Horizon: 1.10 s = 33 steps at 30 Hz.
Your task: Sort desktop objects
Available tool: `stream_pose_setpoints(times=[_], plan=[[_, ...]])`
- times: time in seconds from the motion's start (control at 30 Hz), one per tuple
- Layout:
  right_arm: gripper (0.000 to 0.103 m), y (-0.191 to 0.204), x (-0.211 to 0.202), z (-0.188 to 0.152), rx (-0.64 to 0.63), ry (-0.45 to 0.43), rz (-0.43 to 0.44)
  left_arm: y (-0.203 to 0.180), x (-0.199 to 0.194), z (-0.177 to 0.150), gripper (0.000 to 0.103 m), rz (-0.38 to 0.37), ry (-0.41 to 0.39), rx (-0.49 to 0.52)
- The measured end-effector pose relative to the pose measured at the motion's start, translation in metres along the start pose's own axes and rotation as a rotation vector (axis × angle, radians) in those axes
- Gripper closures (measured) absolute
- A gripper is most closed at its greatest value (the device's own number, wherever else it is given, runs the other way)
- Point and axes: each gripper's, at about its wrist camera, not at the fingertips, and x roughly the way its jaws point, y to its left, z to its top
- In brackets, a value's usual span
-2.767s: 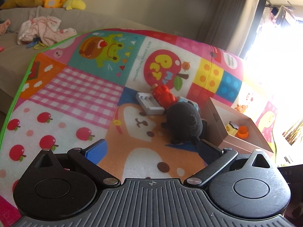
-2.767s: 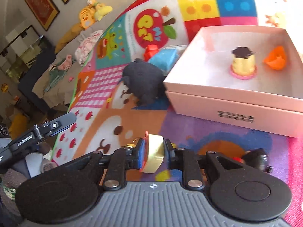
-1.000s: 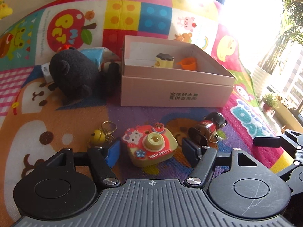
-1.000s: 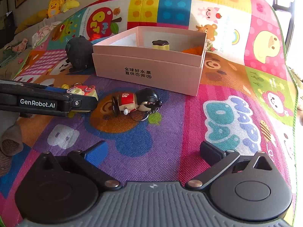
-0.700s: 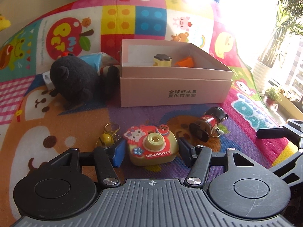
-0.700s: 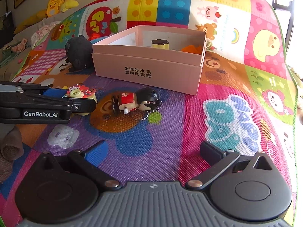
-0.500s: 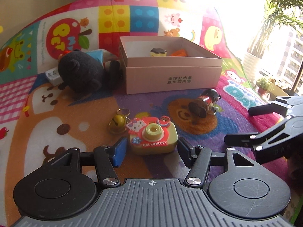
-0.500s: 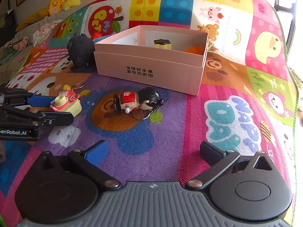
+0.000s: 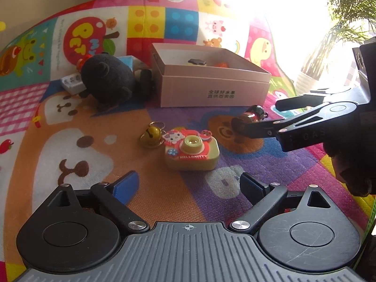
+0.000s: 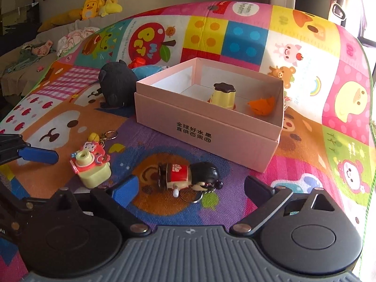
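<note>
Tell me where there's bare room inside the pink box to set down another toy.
In the pink box the near left half of the floor is bare, bordered by the front and left walls. The pudding toy and orange toy crowd the far right end. Outside it, the black plush presses against its left corner.

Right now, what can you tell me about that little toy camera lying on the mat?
The toy camera is a small chunky keychain that looks like soft plastic: a pale yellow-green body, a red front, a round yellow-green lens, a white cat face and a blue flower, with "HELLO KITTY" lettered below. It stands upright on the colourful play mat, facing the left gripper, whose jaws are opening and clear of it. A yellow bell on a ring lies against its upper left corner. Nothing grips it.
</note>
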Motion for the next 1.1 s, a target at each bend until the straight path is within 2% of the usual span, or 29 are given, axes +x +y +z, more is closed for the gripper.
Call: stream_pose_setpoints(times=[0.1, 0.17, 0.4, 0.57, 0.63, 0.77, 0.83, 0.97, 1.1], plan=[[0.020, 0.001, 0.015, 0.003, 0.009, 0.032, -0.004, 0.000, 0.000, -0.001, 0.007, 0.000, -0.003, -0.005], [0.039, 0.000, 0.018, 0.004, 0.014, 0.049, -0.011, 0.001, 0.000, 0.000, 0.007, 0.000, -0.005, -0.011], [0.039, -0.003, -0.018, -0.005, 0.016, -0.015, -0.017, -0.006, 0.006, 0.011, 0.008, -0.019, -0.013, -0.031], [0.039, -0.002, -0.037, -0.021, 0.018, 0.009, 0.002, -0.018, 0.024, 0.028, 0.014, 0.017, -0.026, 0.019], [0.039, -0.001, -0.041, -0.027, 0.032, 0.019, 0.005, -0.021, 0.031, 0.031, 0.018, 0.032, -0.015, 0.028], [0.039, -0.001, -0.044, -0.036, 0.064, 0.037, 0.016, -0.024, 0.040, 0.030, 0.031, 0.074, 0.019, 0.038], [0.039, 0.001, -0.044, -0.039, 0.072, 0.052, 0.019, -0.026, 0.036, 0.027, 0.041, 0.090, 0.015, 0.053], [0.039, 0.006, -0.050, -0.043, 0.067, 0.071, 0.021, -0.033, 0.022, 0.020, 0.041, 0.058, 0.028, 0.086], [0.039, 0.010, -0.063, -0.044, 0.037, 0.052, 0.004, -0.044, 0.002, 0.011, 0.041, 0.038, 0.018, 0.143]])
